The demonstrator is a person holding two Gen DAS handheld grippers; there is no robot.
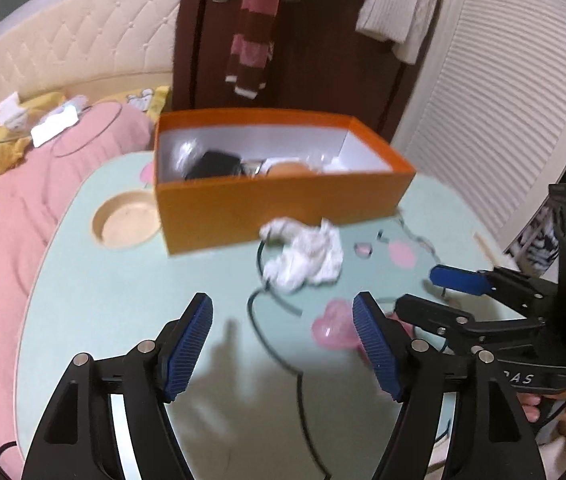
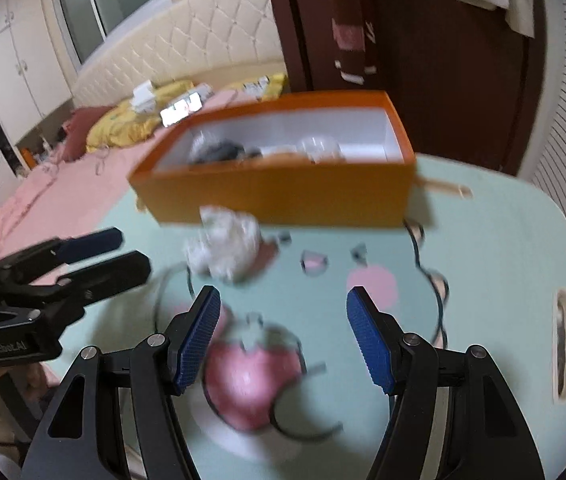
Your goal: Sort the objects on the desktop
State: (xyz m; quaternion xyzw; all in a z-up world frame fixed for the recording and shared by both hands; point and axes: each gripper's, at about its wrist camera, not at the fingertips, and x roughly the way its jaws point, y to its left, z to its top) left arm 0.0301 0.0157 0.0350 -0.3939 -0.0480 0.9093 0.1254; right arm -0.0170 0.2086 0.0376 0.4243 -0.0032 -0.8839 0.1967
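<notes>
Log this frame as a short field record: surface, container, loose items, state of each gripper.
surface: pale green table with cartoon print, beside a bed with pink bedding
container: orange box, open, some items already inside, too blurred to name
loose items: crumpled white tissue in front of the box; pink heart-shaped item nearer the grippers
left gripper: open, empty, above the table
right gripper: open, empty, over the pink heart-shaped item
image quality: motion blur in both views
</notes>
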